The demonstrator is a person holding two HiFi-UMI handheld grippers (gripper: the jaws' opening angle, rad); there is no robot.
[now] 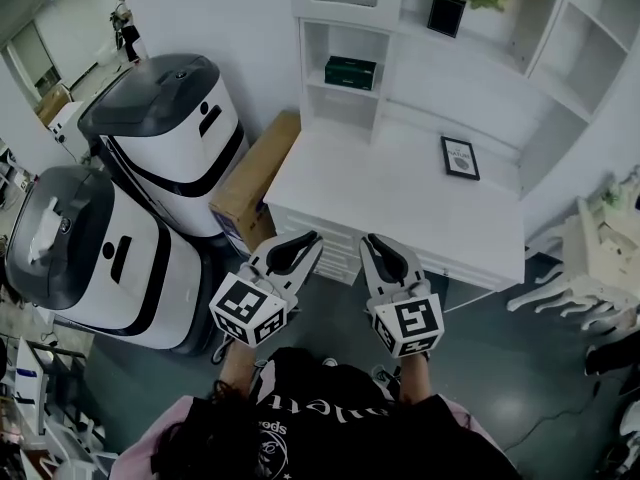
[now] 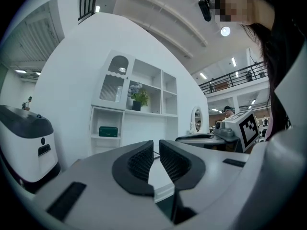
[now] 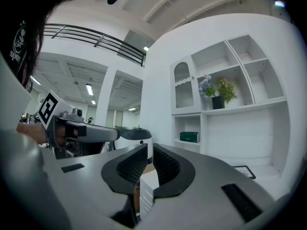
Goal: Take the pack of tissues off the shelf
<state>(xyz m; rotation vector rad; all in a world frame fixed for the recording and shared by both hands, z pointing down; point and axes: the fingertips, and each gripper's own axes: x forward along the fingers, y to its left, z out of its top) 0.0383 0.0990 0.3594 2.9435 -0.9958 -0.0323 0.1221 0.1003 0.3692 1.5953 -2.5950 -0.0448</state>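
desk (image 1: 400,198): smooth white painted finish | box (image 1: 255,178): matt brown cardboard | left tool (image 2: 156,145): matt grey plastic, ribbed black pads (image 2: 141,163)

Pack of tissues (image 1: 350,72) sits in an open compartment in the left column of the shelf unit (image 1: 500,88), behind the desk (image 1: 400,218). Potted plant (image 1: 447,8) stands one shelf higher, to the right. Picture frame (image 1: 460,158) lies on the desk. Cardboard box (image 1: 255,178) is at the desk's left side. Left gripper (image 1: 305,239) and right gripper (image 1: 372,240) are side by side before the desk's front edge.
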